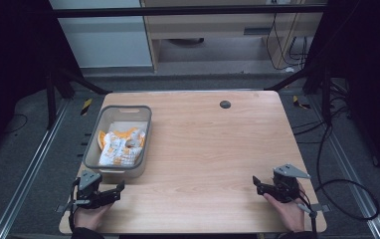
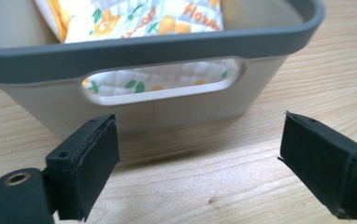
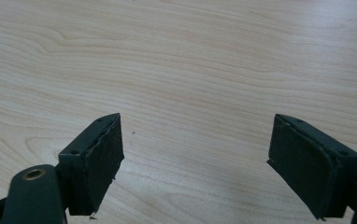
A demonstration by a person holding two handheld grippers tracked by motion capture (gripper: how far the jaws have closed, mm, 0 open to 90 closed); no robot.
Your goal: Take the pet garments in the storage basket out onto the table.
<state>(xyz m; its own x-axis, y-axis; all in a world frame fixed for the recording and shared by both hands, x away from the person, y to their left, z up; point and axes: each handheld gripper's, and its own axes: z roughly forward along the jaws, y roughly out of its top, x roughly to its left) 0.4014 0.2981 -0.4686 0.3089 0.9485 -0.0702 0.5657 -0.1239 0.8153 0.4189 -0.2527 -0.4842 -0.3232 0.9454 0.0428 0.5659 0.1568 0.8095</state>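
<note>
A grey bin (image 1: 120,142) stands on the left part of the wooden table (image 1: 203,149), and everything else is best placed from it. Inside lies a crumpled white cloth (image 1: 121,147) with orange print and small green leaves; it fills the near half of the bin and shows through the handle slot (image 2: 160,86) in the near wall.

The left claw (image 1: 109,193) rests just in front of the bin's near wall, level with the table, its jaws spread wide and holding nothing. The right claw (image 1: 258,186) sits well to the right of the bin over bare wood, its jaws likewise wide apart and empty.

The likely step is fetching the cloth from the bin. To do it well, the left claw should rise above the rim (image 2: 144,49) before going forward, come down from above onto a raised fold, and close on one bunch of fabric. Lifting straight up should keep the cloth from dragging on the wall and tipping the light bin.
</note>
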